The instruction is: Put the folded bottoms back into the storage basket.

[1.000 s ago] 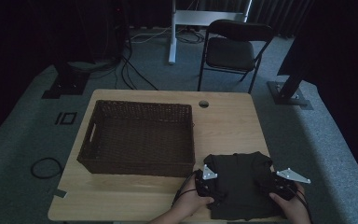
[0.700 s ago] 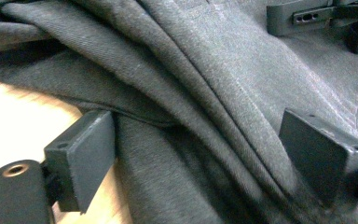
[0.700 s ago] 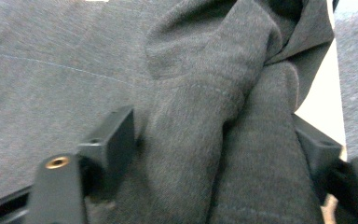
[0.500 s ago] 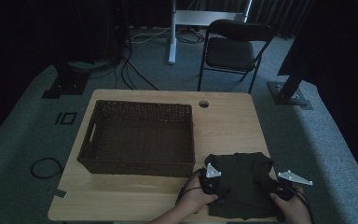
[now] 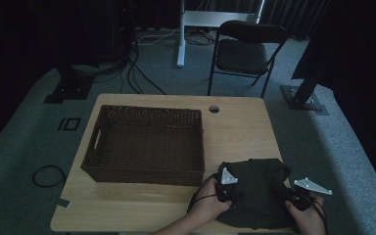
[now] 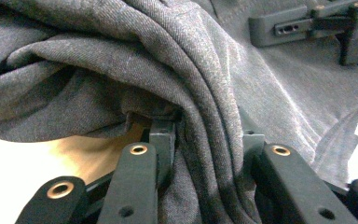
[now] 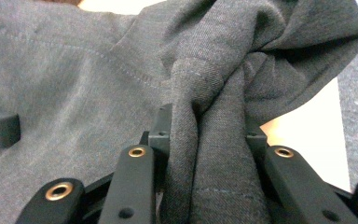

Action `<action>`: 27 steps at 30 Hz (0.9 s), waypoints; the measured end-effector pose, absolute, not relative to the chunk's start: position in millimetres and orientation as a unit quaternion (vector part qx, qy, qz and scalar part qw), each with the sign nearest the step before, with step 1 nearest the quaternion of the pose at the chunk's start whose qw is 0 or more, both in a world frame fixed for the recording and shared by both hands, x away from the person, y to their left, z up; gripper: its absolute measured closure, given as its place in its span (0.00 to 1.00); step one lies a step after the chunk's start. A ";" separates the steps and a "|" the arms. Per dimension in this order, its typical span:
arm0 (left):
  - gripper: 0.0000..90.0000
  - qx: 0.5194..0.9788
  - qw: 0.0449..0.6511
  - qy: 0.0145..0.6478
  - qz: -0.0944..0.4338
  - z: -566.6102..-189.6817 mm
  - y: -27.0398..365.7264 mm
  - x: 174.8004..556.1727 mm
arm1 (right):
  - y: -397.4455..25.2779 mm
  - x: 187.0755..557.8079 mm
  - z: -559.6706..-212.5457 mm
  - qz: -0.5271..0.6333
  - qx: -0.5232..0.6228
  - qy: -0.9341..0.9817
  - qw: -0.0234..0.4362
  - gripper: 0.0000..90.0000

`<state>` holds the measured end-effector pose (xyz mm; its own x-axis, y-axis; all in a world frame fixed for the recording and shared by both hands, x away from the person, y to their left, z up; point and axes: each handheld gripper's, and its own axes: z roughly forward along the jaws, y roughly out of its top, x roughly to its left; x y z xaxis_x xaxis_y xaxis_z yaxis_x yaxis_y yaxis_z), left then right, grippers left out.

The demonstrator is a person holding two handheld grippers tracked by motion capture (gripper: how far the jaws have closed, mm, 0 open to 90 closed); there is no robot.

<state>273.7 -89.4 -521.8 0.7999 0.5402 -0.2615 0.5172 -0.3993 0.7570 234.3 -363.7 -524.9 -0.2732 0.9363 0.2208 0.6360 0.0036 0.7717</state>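
Observation:
A dark grey garment [image 5: 257, 193] lies bunched at the near right corner of the wooden table [image 5: 235, 132]. My left gripper [image 5: 226, 188] sits at the garment's left edge and is shut on a thick fold of the grey cloth [image 6: 205, 116]. At its right edge, my right gripper [image 5: 293, 196] is shut on another bunched fold of the garment [image 7: 209, 140]. The right gripper's black body [image 6: 307, 25] shows beyond the cloth in the left gripper view. A hand holds each gripper at the table's near edge.
A large dark wicker basket [image 5: 147, 144] with a cut-out handle stands on the left half of the table, just left of the garment. A cable hole [image 5: 214, 108] is near the far edge. A folding chair [image 5: 245, 51] stands beyond the table on the carpet.
Both grippers have drawn slightly closer to the person, and the garment has bunched up more between them. The basket has not moved.

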 end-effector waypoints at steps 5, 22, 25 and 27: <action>0.77 0.833 0.457 0.313 0.011 -505.9 -88.4 277.2 | -367.0 234.2 -512.6 0.428 0.578 0.671 0.180 0.74; 0.77 0.834 0.475 0.279 0.030 -429.4 -67.6 299.9 | -354.7 242.8 -442.6 0.472 0.552 0.655 0.207 0.74; 0.76 0.835 0.475 0.275 0.037 -417.2 -62.3 303.0 | -350.6 245.8 -433.8 0.475 0.548 0.656 0.211 0.74; 0.76 0.836 0.476 0.270 0.043 -408.2 -57.7 305.9 | -347.0 249.0 -425.3 0.481 0.545 0.653 0.211 0.74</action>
<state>305.9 -57.7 -408.2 0.8501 0.4927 -0.1861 0.4118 -0.4014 0.8181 249.0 -347.0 -425.3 -0.3158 0.9158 0.2481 0.5097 -0.0568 0.8585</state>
